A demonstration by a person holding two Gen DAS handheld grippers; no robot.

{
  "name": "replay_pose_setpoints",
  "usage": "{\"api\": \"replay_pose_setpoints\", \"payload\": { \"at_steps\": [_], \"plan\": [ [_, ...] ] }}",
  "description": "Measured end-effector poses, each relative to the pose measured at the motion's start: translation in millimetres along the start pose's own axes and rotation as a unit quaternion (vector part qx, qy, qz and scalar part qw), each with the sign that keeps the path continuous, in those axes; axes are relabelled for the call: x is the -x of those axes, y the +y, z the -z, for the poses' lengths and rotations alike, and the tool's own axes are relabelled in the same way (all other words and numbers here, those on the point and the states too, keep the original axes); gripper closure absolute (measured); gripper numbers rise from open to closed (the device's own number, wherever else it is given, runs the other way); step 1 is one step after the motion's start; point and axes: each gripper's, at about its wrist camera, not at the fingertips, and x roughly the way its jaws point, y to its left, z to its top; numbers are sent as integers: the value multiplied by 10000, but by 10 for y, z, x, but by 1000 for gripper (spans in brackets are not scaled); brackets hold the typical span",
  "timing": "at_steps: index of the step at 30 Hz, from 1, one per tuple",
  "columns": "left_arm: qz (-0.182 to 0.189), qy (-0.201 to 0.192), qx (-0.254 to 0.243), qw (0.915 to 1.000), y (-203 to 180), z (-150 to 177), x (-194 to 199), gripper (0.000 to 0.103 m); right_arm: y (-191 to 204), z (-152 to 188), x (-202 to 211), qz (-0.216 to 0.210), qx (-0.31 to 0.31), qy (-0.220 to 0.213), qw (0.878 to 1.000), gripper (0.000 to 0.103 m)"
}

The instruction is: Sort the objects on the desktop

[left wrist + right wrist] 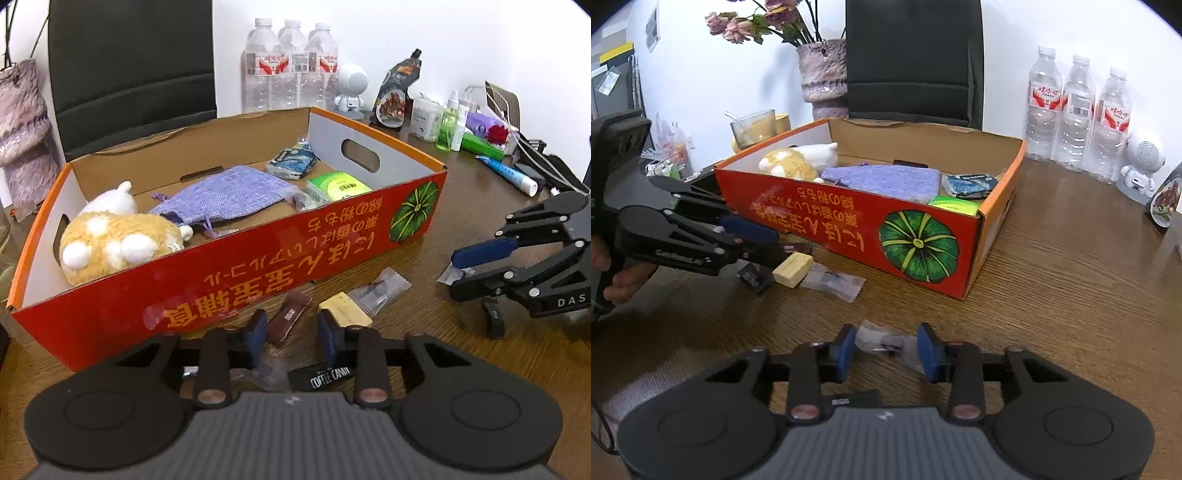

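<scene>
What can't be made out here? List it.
- Left wrist view: black candy packet, half hidden by the left gripper.
- Right wrist view: clear packet between the right gripper pads; contents too small, grip unclear.
- Left wrist view: right gripper body, cut by the right edge.

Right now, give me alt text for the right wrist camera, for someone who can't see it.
The right gripper has its fingers closed on a clear plastic packet on a wooden table. Behind it sits an open red cardboard box holding a plush toy and a purple pouch; the left gripper reaches in from the left.
</scene>
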Motion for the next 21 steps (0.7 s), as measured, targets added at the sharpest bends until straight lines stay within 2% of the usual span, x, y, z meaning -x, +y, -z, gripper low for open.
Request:
{"api": "replay_pose_setpoints", "payload": {
  "at_steps": [2,4,6,8,10,11,15,16,18,20,21],
  "plan": [
    [-95,-26,-111,9999,-59,13,-12,84,36,8,13,19,13,-22,10000,77],
    [-78,21,-87,9999,-93,16,3,97,67,11,29,20,29,-26,10000,79],
    [-141,58,-86,9998,-141,30,24,102,86,9,50,2,8,-50,10000,81],
    [-228,64,-83,9997,-192,56,55,102,112,5,82,-18,2,-116,9999,85],
    [-216,18,-44,9998,-232,87,102,102,134,-4,116,-44,4,-174,9998,98],
    [-207,-22,-16,9998,-245,95,135,102,138,-9,133,-45,-2,-200,9998,100],
    [-158,-167,3,9997,-252,69,249,102,120,-19,203,-46,-55,-284,9996,99],
    [-173,-162,-70,9997,-242,47,235,100,107,-20,219,-54,-58,-259,9996,96],
    [-473,-120,-166,9987,-229,-6,152,99,77,-14,257,33,-66,-254,9996,87],
    [-499,-6,-199,9986,-194,-41,58,98,36,1,290,120,-121,-235,9996,84],
    [-446,24,-181,9988,-177,-46,23,95,15,13,301,177,-204,-202,9994,79]
  ]
}}
